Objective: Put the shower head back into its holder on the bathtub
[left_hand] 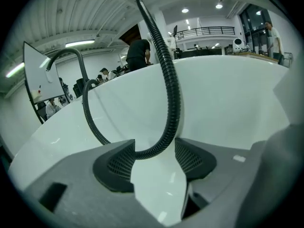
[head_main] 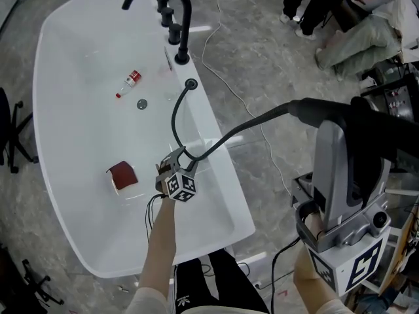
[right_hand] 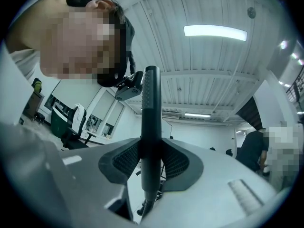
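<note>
The black shower head (head_main: 315, 110) is held high off the tub's right side, and its handle (right_hand: 151, 103) stands upright between the pads of my right gripper (head_main: 335, 124) (right_hand: 151, 160), which is shut on it. Its ribbed black hose (head_main: 175, 113) comes out of the round holder (head_main: 190, 83) on the white bathtub's rim (head_main: 219, 169). The hose dips to my left gripper (head_main: 177, 159), then rises rightward to the head. In the left gripper view the hose (left_hand: 170, 99) loops through the wide gap of my open left gripper (left_hand: 154, 158), resting against the left pad.
A black faucet (head_main: 171, 8) with knobs stands on the rim at the tub's far end. Inside the tub lie a small red-capped bottle (head_main: 129, 82), the drain (head_main: 142, 103) and a dark red block (head_main: 122, 174). A thin cable (head_main: 226, 77) trails on the floor; people sit at the far right.
</note>
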`<move>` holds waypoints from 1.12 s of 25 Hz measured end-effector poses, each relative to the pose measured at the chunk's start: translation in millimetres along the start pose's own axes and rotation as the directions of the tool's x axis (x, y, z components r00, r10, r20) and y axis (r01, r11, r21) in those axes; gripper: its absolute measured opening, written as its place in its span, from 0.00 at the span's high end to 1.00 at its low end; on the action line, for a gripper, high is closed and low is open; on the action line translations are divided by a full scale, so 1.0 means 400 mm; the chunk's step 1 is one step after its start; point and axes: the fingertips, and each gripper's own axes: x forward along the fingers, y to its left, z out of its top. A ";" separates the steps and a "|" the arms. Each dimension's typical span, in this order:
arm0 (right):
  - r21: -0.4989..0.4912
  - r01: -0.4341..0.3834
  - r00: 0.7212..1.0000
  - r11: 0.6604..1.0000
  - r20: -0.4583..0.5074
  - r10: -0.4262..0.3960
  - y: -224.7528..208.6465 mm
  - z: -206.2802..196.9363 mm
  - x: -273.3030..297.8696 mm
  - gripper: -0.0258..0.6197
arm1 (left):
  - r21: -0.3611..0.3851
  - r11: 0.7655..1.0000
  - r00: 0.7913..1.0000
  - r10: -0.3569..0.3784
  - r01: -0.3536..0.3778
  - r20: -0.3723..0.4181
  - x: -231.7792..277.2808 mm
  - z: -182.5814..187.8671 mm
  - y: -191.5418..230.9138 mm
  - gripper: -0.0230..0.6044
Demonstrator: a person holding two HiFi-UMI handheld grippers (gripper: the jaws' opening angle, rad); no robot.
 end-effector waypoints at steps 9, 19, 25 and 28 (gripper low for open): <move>0.006 0.020 0.999 1.000 -0.029 -0.020 0.011 -0.012 -0.004 0.75 | -0.008 0.994 0.989 0.107 -0.107 0.102 -0.036 0.147 0.126 0.87; 0.022 0.074 0.992 0.997 0.100 -0.076 -0.056 0.234 0.020 0.75 | -0.014 0.967 0.922 0.249 -0.256 0.296 -0.195 0.499 0.420 0.87; 0.011 0.087 0.984 0.996 0.156 -0.088 -0.064 0.320 0.018 0.75 | -0.022 0.959 0.853 0.263 -0.284 0.451 -0.271 0.731 0.514 0.87; 0.026 0.098 0.982 0.995 0.161 -0.101 -0.076 0.339 0.013 0.75 | -0.057 0.966 0.818 0.244 -0.252 0.521 -0.305 0.834 0.511 0.87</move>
